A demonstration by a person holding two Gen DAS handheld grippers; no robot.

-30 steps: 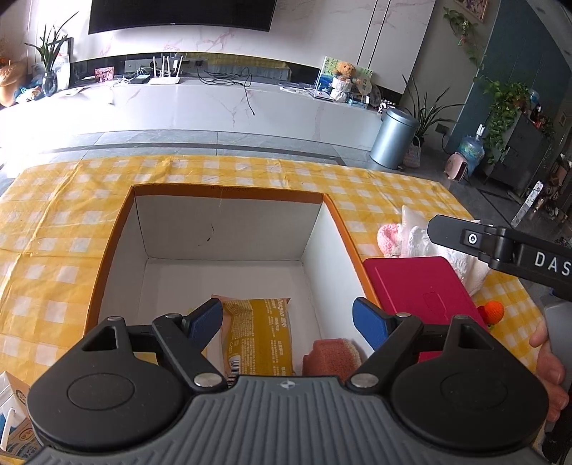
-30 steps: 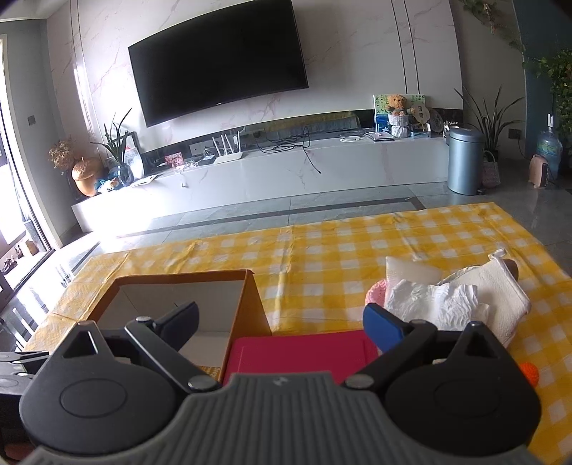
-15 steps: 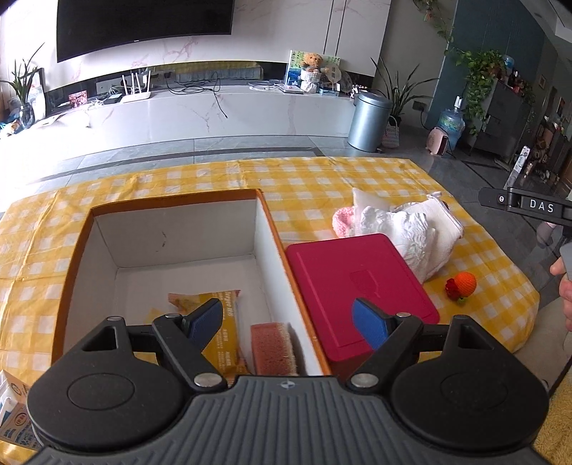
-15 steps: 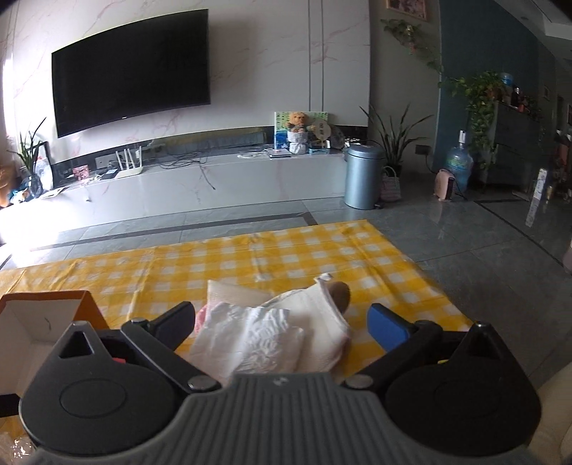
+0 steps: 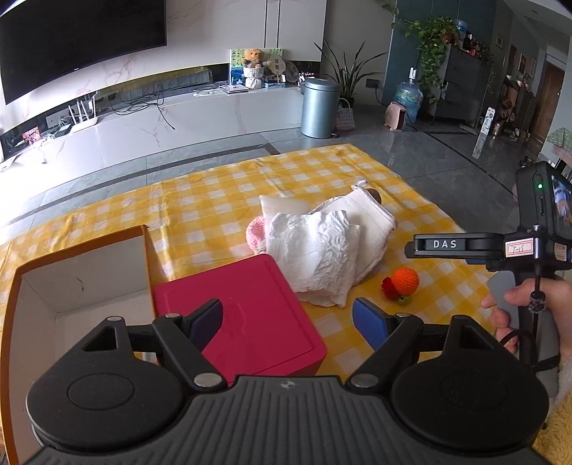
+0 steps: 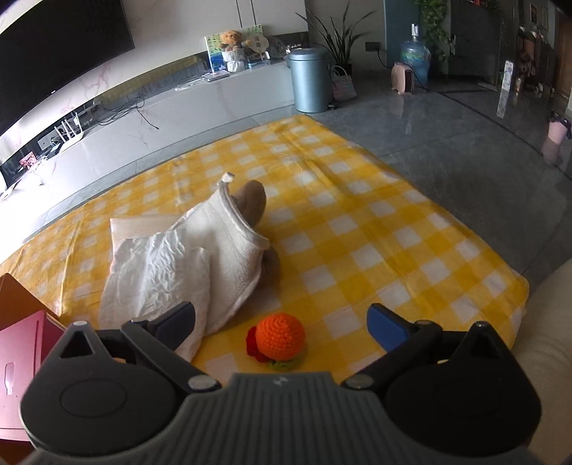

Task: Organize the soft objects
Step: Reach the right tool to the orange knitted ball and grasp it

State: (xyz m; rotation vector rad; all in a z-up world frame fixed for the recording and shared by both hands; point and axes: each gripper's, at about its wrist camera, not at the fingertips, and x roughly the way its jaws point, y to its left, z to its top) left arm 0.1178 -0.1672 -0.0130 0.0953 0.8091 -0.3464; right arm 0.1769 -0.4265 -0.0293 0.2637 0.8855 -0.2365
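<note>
Indoors, a yellow checked tablecloth (image 6: 357, 229) covers the table facing a television wall. White cloths (image 6: 186, 264) lie mid-table; the orange crochet ball (image 6: 280, 336) sits nearer the front edge, between the right gripper's (image 6: 280, 323) spread, empty jaws. Left gripper (image 5: 287, 320), also spread and empty, hovers over the red lid (image 5: 250, 307).

Marble wall (image 5: 214, 32), dark television (image 5: 78, 39) (wall-mounted), grey tiled floor (image 6: 464, 143).

White cloths (image 6: 200, 264) mostly hide a brown soft thing (image 6: 252, 200); the box (image 5: 71, 279) runs off frame.
</note>
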